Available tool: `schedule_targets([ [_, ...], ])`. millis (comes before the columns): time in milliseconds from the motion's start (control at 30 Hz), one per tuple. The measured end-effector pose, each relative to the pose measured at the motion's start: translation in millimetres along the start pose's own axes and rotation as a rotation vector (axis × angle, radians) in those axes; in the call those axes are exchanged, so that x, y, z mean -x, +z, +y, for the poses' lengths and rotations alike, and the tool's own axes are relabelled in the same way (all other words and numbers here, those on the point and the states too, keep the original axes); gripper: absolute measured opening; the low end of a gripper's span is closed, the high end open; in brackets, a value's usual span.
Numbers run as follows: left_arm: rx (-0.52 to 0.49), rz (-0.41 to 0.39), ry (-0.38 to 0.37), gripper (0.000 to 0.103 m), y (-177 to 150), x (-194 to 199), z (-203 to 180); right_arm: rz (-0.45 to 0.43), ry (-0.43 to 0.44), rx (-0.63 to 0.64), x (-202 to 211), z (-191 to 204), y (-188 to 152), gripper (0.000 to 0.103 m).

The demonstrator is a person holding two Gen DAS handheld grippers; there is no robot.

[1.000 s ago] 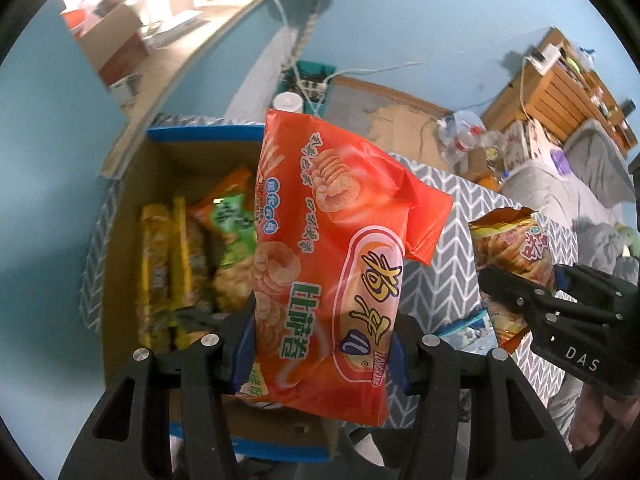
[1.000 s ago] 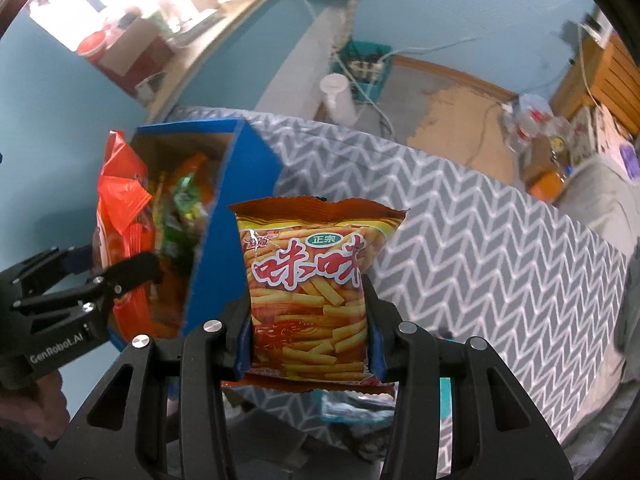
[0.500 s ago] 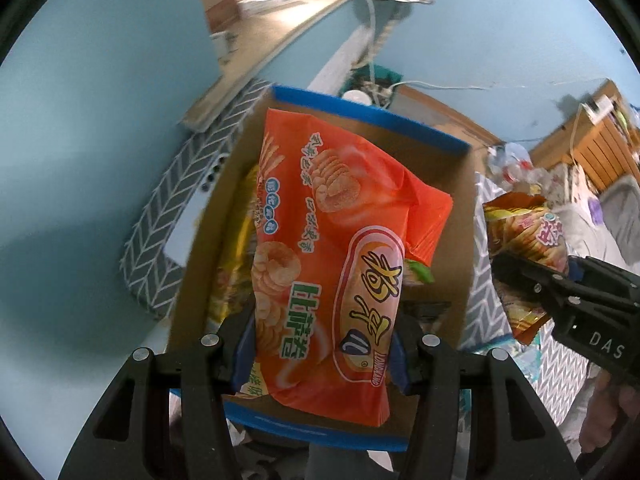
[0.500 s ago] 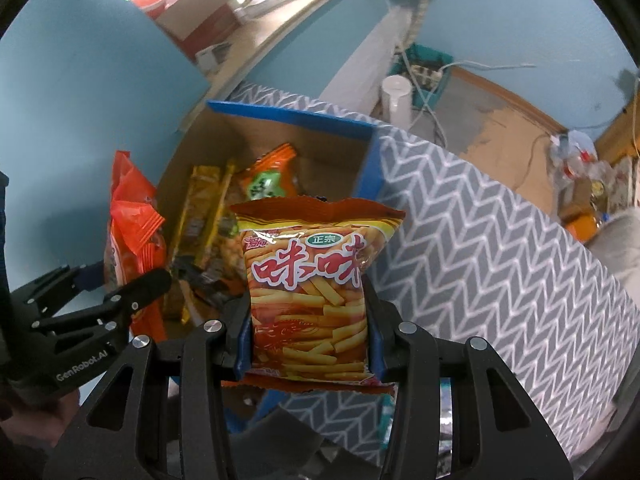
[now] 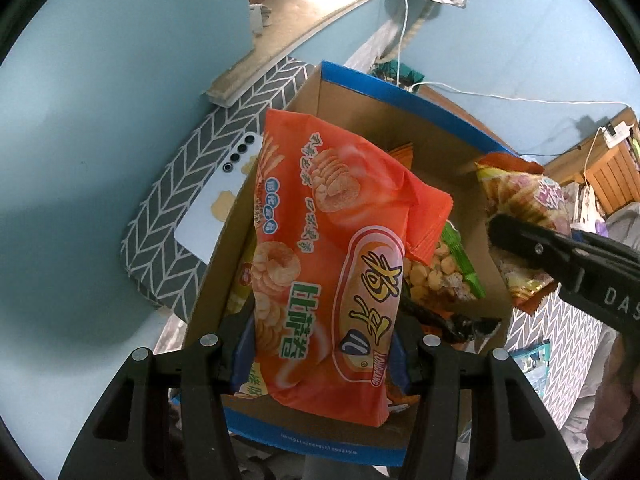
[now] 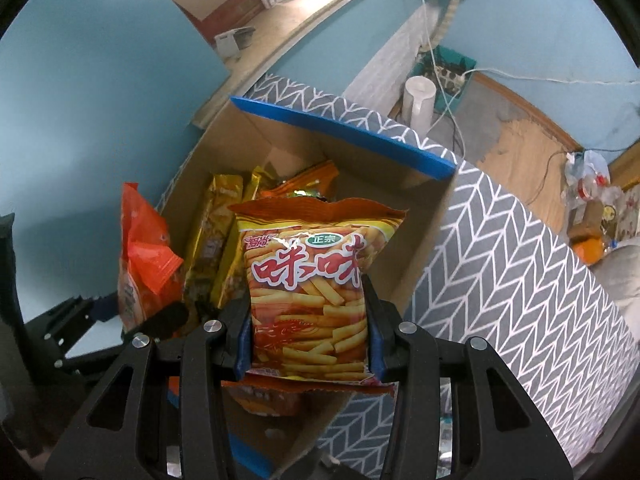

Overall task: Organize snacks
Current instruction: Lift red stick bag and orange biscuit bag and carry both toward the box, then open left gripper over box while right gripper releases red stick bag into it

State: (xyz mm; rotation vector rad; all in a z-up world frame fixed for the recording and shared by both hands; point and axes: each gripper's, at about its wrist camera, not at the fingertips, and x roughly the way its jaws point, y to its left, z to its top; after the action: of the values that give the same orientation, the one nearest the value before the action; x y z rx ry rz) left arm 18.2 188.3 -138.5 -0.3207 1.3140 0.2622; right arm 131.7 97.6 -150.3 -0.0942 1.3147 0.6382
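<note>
My left gripper point(image 5: 320, 344) is shut on a big orange chip bag point(image 5: 328, 248) and holds it over the open cardboard box point(image 5: 400, 120) with a blue rim. My right gripper point(image 6: 306, 336) is shut on a yellow-orange fries snack bag point(image 6: 308, 280) and holds it over the same box point(image 6: 412, 236). Several snack packs point(image 6: 216, 248) lie inside the box, among them a green-edged pack point(image 5: 444, 268). The right gripper with its bag also shows in the left wrist view point(image 5: 520, 216), and the left gripper's orange bag shows in the right wrist view point(image 6: 144, 264).
The box stands on a grey chevron-patterned surface point(image 6: 520, 280). A pale blue phone point(image 5: 216, 204) lies left of the box. A wooden ledge with clutter point(image 6: 256, 24) runs along the blue wall behind. A white cup point(image 6: 418, 98) and cables sit on the floor beyond.
Both grippers have moved left and forward with their bags, from beside the box to above its opening. Both stay shut on their bags.
</note>
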Motion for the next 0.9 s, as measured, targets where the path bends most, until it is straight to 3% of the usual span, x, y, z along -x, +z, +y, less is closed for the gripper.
schedule_targets([
  [167,-0.002,0.011,0.004,0.057,0,2,-1,0.008,-0.009,-0.004,-5,2,8,0.044],
  [300,-0.011,-0.007,0.013,0.064,0,6,-3,0.006,-0.018,-0.012,-5,0,12,0.045],
  [433,-0.004,-0.019,0.032,0.067,1,12,-1,-0.017,-0.029,-0.024,-1,-2,12,0.062],
  [800,-0.011,-0.055,0.005,0.071,2,32,-8,-0.036,-0.014,-0.083,21,-12,0,0.064],
  [900,-0.026,-0.06,-0.01,0.071,1,37,-15,-0.044,-0.014,-0.102,29,-16,-5,0.07],
])
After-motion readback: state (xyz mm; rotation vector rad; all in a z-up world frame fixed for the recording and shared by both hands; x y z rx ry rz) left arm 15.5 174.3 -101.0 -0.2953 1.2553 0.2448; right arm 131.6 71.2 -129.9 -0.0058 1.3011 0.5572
